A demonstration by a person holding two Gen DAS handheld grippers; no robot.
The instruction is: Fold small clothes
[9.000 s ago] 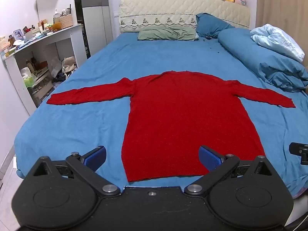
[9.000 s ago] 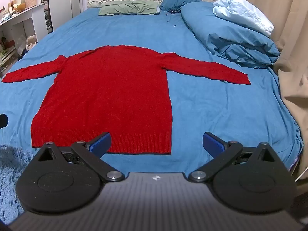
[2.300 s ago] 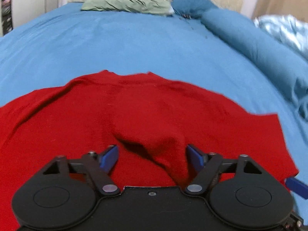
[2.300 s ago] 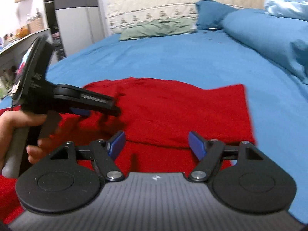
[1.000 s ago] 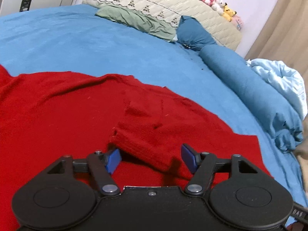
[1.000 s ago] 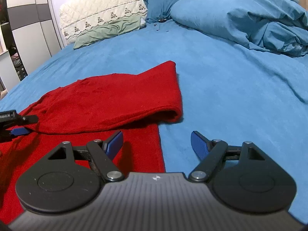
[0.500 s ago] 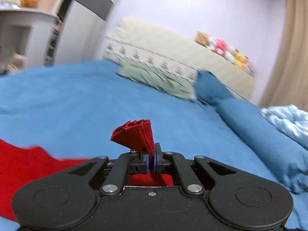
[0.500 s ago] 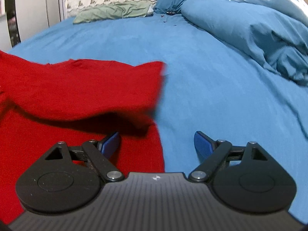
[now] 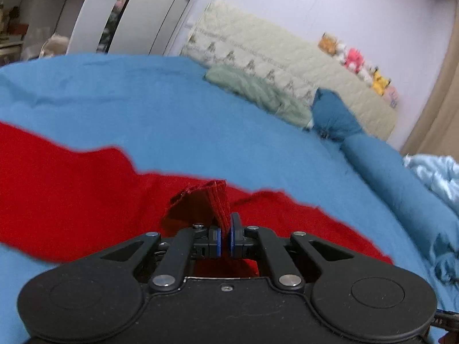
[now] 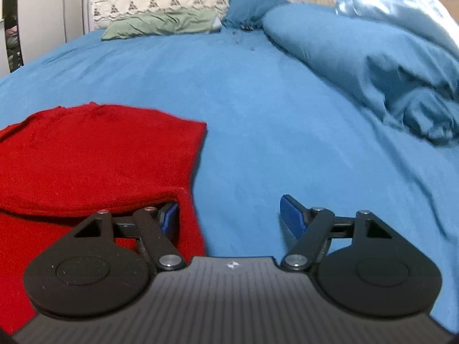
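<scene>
Pinching red sweater (image 9: 86, 189) cuff, left tongs (image 9: 225, 239); right tongs (image 10: 229, 215) agape.

Left gripper (image 9: 224, 239) clamped on a bunched fold of red sweater (image 9: 71, 189), blue-padded fingers (image 9: 233, 236) pressed together with cloth sticking up between them. Rest of the sweater spread on the blue bed (image 9: 143, 109). Beyond: green pillow (image 9: 252, 94), quilted headboard (image 9: 258, 48) (plush toys (image 9: 355, 60) lined on top).
</scene>
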